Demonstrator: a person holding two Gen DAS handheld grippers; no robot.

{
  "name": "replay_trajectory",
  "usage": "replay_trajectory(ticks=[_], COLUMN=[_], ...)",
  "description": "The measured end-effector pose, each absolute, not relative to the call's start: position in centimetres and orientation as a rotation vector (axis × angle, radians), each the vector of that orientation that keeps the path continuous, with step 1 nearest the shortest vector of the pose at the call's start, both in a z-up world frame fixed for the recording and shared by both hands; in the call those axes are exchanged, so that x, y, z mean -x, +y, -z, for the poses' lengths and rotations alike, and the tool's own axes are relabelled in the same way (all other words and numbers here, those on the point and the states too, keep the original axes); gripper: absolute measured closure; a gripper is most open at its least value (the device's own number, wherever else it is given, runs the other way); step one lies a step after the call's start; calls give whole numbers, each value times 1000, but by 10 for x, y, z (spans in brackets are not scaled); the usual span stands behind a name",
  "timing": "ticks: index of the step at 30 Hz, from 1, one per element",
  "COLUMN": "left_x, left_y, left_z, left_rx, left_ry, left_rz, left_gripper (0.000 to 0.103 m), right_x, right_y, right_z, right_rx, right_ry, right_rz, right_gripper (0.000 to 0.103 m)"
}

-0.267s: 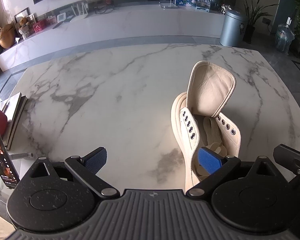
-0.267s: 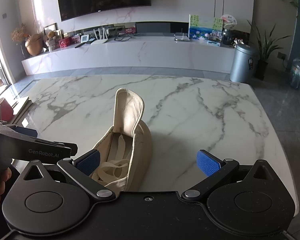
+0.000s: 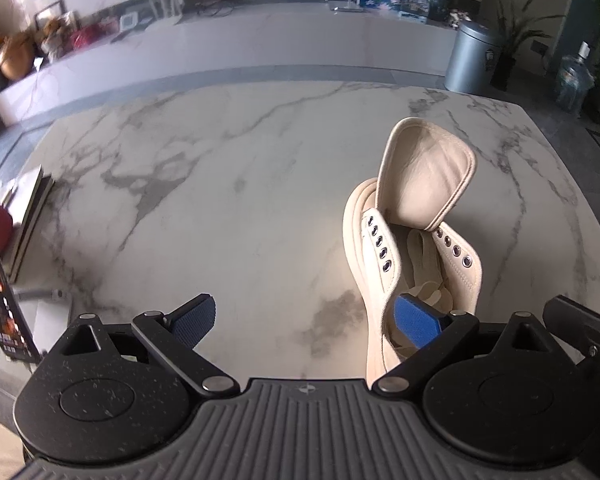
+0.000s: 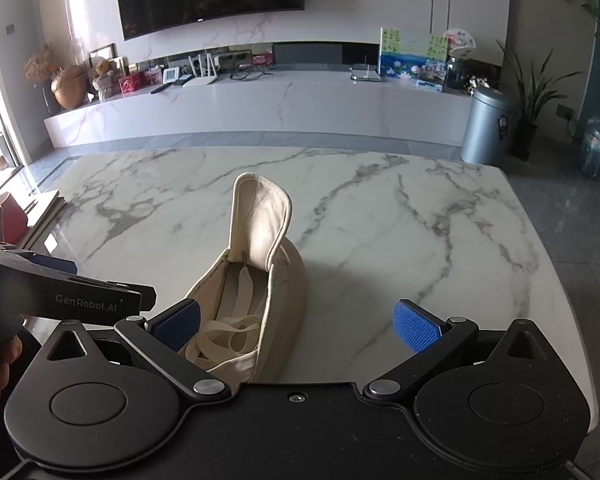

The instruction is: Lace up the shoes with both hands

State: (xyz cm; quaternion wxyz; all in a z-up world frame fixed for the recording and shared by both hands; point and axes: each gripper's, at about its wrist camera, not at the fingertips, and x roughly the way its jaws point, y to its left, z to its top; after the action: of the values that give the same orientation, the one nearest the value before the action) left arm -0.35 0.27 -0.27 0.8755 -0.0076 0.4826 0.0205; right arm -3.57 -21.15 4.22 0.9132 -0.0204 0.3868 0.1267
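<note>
the cream shoe (image 3: 384, 276) sits on the marble table (image 3: 220, 200), tongue up at twelve o'clock, eyelets bare, lace (image 4: 228, 332) heaped inside. left gripper (image 3: 304, 316) and right gripper (image 4: 296, 324) gape empty. grabbing the tangled heap could knot it.

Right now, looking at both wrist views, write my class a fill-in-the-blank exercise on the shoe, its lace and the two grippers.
1. The cream shoe stands on a ______ table.
2. The shoe's tongue is folded ______, away from the eyelets.
3. The lace lies loose ______ the shoe, threaded through no eyelets that show.
4. The jaws of the left gripper and the right gripper both stand ______, gripping nothing.

Missing words: marble; up; inside; open
</note>
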Motion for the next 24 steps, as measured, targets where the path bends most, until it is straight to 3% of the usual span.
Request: replay_trajectory(ticks=[24], left_x=[6], left_y=[10], left_z=[3], left_rx=[62], left_ry=[1006], left_rz=[-13], left_gripper=[6], right_x=[38], right_y=[-210], right_z=[-30], right_rx=[28], right_ry=[804], right_rz=[-257], right_gripper=[1])
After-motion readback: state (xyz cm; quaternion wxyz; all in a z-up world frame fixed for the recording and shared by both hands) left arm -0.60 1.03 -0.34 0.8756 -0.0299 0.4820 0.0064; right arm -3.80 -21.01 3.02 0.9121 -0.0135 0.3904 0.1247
